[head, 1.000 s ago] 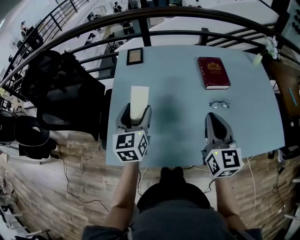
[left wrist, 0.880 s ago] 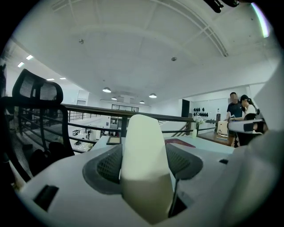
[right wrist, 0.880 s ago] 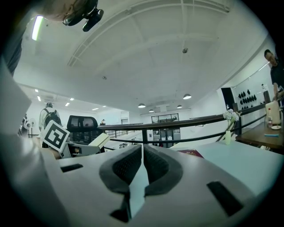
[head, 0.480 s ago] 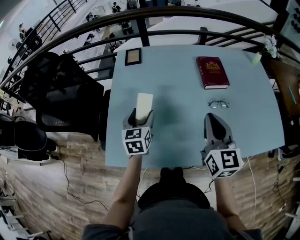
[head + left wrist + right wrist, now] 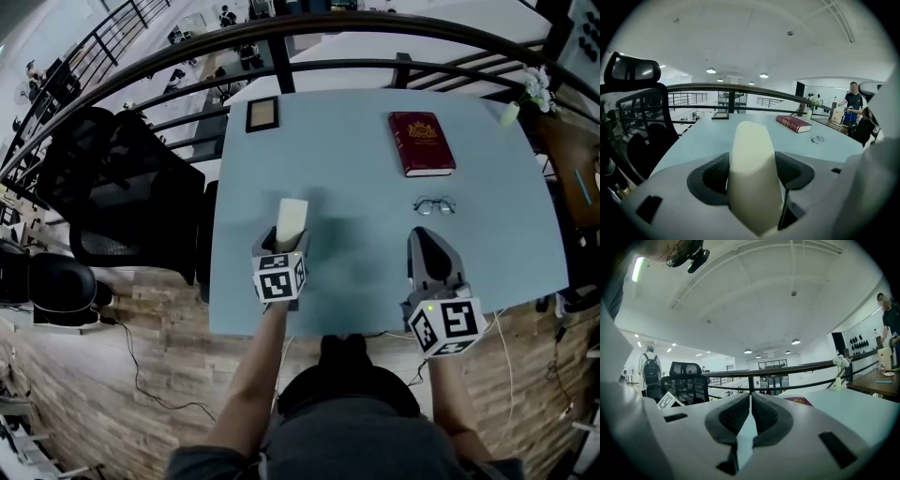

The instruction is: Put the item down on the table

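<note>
Cream block (image 5: 292, 214) clamped in left gripper (image 5: 284, 246); right gripper (image 5: 751, 401) closed, empty; one book (image 5: 422, 143), one glasses pair (image 5: 435, 205).

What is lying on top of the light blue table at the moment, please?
A framed picture, a red book and glasses lie on the table. The left gripper and its cream block cover the surface beneath them.

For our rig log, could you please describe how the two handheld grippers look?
The left gripper and right gripper are light grey shells with dark ribbed pads; each carries a white cube printed with black square markers. No sleeves cover the forearms.
</note>
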